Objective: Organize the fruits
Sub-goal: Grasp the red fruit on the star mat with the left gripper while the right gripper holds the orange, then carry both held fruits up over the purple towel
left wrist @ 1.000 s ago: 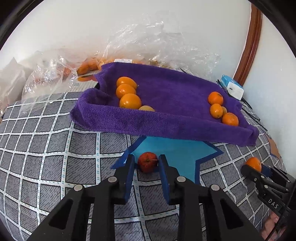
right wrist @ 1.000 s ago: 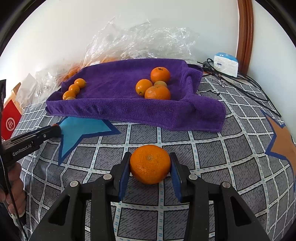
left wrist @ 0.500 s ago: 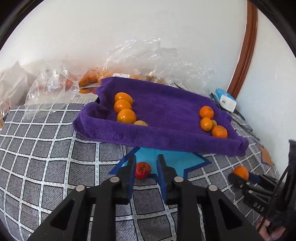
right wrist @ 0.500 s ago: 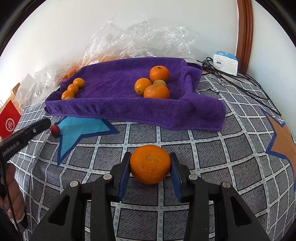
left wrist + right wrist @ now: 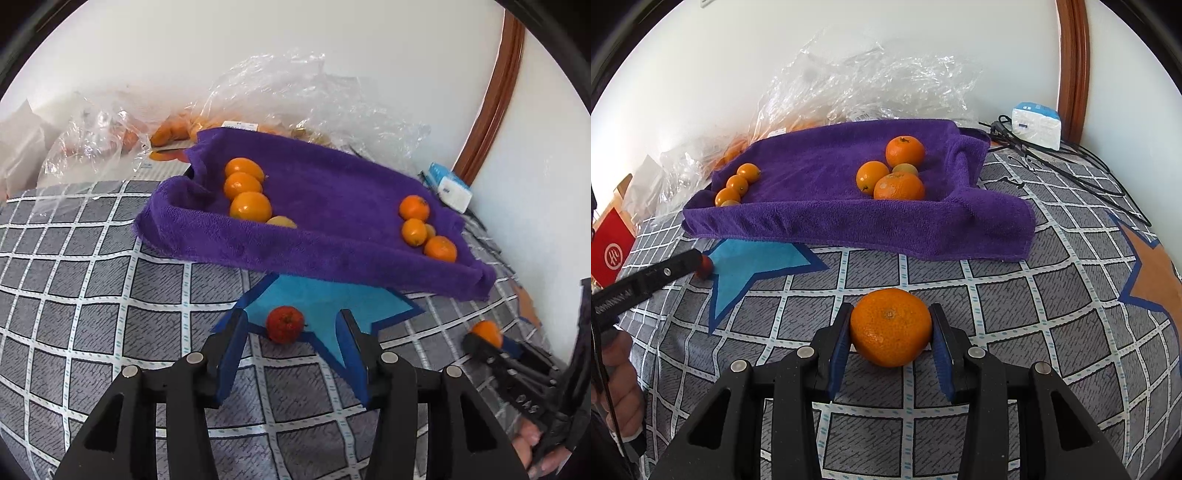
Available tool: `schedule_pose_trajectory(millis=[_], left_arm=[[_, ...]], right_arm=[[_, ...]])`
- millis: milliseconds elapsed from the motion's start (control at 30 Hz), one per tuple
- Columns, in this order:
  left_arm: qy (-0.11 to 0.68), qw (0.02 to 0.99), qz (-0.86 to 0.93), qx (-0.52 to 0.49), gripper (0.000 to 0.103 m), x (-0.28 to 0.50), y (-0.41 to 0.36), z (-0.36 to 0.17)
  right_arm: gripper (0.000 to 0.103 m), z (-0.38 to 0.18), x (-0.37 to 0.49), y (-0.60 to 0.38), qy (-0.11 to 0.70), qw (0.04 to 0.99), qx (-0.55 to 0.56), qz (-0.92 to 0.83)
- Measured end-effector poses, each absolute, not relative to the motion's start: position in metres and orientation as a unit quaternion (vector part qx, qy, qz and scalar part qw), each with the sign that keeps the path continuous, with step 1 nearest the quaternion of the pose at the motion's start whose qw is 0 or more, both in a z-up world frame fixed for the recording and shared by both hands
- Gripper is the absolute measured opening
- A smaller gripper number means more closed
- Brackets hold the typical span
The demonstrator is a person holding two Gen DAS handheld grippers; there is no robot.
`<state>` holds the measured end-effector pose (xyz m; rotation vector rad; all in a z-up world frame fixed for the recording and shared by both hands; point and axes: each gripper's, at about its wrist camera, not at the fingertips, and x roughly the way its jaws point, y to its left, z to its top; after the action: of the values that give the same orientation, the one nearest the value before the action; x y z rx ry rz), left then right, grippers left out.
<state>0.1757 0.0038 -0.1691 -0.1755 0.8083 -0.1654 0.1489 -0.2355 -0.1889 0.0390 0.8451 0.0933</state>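
A purple towel-lined tray point(image 5: 332, 254) point(image 5: 820, 221) holds a row of kumquats point(image 5: 249, 205) on its left and mandarins point(image 5: 415, 208) point(image 5: 899, 184) on its right. A small red fruit point(image 5: 285, 324) lies on the blue star of the grey checked cover. My left gripper point(image 5: 291, 332) is open, its fingers on either side of the red fruit and apart from it. My right gripper point(image 5: 891, 332) is shut on a large mandarin point(image 5: 890, 326); it also shows in the left wrist view point(image 5: 487, 332).
Crumpled clear plastic bags point(image 5: 871, 81) with more fruit lie behind the tray by the white wall. A white and blue adapter point(image 5: 1036, 125) with black cables lies at the back right. A red box point(image 5: 611, 251) stands at the left edge.
My left gripper opened from a narrow gap to a wide one around the red fruit, after pulling back a little. My right gripper has kept still with the mandarin.
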Motion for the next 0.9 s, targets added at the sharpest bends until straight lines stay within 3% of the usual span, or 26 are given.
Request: schedule_pose_trajectory(millis=[167, 300, 900], left_arm=[[0.409, 0.906, -0.07, -0.083, 0.046, 0.181, 0.002, -0.176], [0.412, 0.905, -0.073, -0.079, 0.023, 0.183, 0.001, -0.178], [0.375, 0.919, -0.054, -0.109, 0.023, 0.17, 0.038, -0.14]], right_arm=[[0.04, -0.189, 0.149, -0.238, 0.411, 0.91, 0.027, 0.046], [0.04, -0.189, 0.15, -0.237, 0.411, 0.91, 0.027, 0.053], [0.04, -0.175, 0.159, -0.236, 0.42, 0.906, 0.03, 0.049]])
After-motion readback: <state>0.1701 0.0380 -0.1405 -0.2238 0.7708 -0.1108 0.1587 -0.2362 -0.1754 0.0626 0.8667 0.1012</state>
